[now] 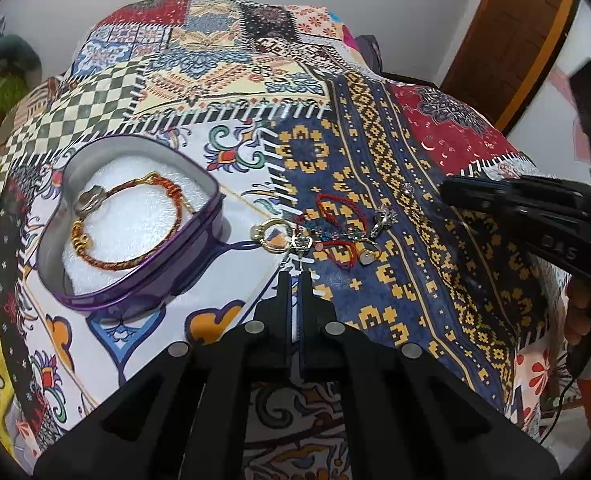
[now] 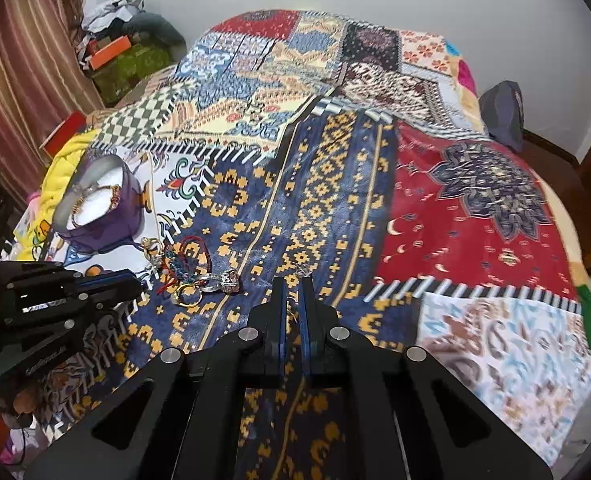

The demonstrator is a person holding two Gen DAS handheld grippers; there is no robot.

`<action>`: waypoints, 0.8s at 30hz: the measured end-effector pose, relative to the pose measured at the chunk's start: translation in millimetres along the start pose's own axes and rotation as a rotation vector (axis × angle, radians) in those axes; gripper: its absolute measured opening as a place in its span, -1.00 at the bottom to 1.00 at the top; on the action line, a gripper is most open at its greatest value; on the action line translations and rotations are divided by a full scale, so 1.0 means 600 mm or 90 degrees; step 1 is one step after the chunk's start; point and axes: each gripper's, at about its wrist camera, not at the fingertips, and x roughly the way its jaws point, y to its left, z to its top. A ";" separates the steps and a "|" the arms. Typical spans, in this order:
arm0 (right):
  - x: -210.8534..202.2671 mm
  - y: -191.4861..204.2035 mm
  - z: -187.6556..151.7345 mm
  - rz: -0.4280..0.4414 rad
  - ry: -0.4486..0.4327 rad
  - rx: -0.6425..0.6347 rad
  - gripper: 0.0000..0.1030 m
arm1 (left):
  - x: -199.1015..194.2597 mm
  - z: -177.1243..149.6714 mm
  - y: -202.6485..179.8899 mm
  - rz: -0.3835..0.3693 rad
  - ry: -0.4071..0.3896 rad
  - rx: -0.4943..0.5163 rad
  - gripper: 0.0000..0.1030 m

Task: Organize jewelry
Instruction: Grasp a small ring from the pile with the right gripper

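A purple heart-shaped tin [image 1: 155, 280] lined with white foam sits on the left and holds a braided red-and-gold bracelet [image 1: 178, 212]. To its right lies a jewelry pile [image 1: 327, 236] [image 2: 187, 268] with red cords, a gold ring [image 1: 273, 234] and a silver ring [image 1: 383, 218]. My left gripper [image 1: 295, 276] [image 2: 137, 282] hovers just short of the pile, its fingers nearly together and nothing visible between them. My right gripper [image 2: 293, 280] [image 1: 445, 192] is to the right of the pile, likewise narrowed to a slit. A small silver stud [image 1: 407, 189] [image 2: 303, 269] lies just beyond its tips.
Everything rests on a patchwork blanket [image 2: 455, 220] covering a bed. A wooden door [image 1: 515, 40] stands at the right, and a dark bag [image 2: 503, 112] lies at the far edge. Clothes and an orange box [image 2: 115, 52] are piled by the curtain [image 2: 23, 80]. A hand [image 1: 579, 312] holds the right gripper.
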 end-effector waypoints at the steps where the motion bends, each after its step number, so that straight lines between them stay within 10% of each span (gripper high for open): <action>1: -0.003 -0.001 0.000 0.000 -0.002 0.001 -0.90 | -0.001 0.000 0.002 0.001 0.003 -0.003 -0.91; 7: -0.018 -0.008 -0.007 -0.003 -0.010 0.009 -0.90 | -0.001 0.014 0.008 0.022 0.006 -0.006 -0.70; 11: -0.017 -0.013 -0.011 -0.001 -0.008 0.019 -0.90 | 0.004 0.032 0.017 0.038 -0.006 -0.012 -0.22; 19: -0.007 -0.020 -0.014 0.008 -0.002 0.028 -0.90 | 0.029 0.053 0.024 0.062 -0.013 0.000 -0.24; 24: 0.003 -0.023 -0.016 0.013 0.006 0.033 -0.90 | 0.037 0.058 0.023 0.068 -0.018 0.009 -0.83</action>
